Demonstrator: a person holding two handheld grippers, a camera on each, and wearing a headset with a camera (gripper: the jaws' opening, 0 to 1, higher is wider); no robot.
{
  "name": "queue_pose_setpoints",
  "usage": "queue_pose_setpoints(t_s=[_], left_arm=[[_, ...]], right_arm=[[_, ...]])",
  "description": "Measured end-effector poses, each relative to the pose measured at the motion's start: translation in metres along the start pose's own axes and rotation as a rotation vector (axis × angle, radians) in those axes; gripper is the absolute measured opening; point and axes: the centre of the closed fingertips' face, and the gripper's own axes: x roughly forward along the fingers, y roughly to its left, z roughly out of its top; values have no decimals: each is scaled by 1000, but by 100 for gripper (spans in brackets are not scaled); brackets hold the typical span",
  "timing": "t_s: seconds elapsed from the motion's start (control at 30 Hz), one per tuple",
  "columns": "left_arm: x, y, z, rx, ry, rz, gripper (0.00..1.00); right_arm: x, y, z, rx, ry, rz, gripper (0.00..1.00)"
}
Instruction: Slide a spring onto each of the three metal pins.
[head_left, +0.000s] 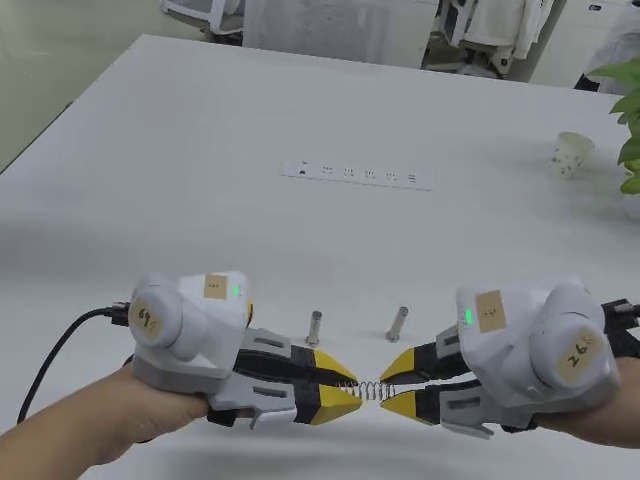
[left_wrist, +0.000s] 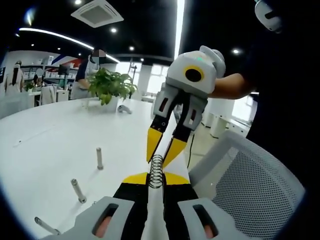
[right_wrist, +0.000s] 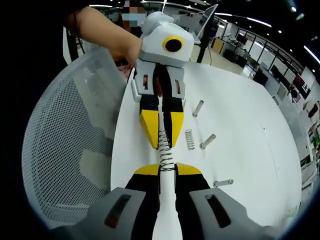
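Grey coiled wire spring (head_left: 370, 389) hangs between my tongs, long axis crosswise — left gripper (head_left: 347, 390) clenched on one end, right gripper (head_left: 392, 387) clenched on the other. Just beyond, on the white table (head_left: 200, 150), one short silver metal pin (head_left: 314, 327) stands nearer my left, a second pin (head_left: 397, 323) nearer my right; I judge the spring must tip upright to go over either.

By the bench's (head_left: 200, 130) front edge my left tool (head_left: 352, 388) and right tool (head_left: 388, 388) meet tip to tip, a spring (head_left: 370, 388) between them; two pins (head_left: 314, 328) (head_left: 397, 323) stand just behind, a power strip (head_left: 358, 174) mid-bench, a cup (head_left: 571, 154) near the far right corner.
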Motion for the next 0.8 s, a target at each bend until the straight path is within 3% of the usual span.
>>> queue_pose_setpoints(t_s=[0.23,0.43,0.67,0.7,0.73,0.8], left_arm=[[0,-1,-9,16,35,1,2],[0,-2,-14,30,60,1,2],[1,-2,-12,37,54,8,2],[2,-2,-11,33,51,10,2],[3,-4,-9,32,35,5,2],[5,-7,-8,32,38,2,2]], right_arm=[[-5,1,11,-45,-21,7,7],[-8,4,30,-59,-72,35,7],[-9,5,46,7,-162,52,7],[-10,4,54,43,-212,50,7],[-11,5,57,73,-228,55,7],[-11,3,57,59,-224,47,7]])
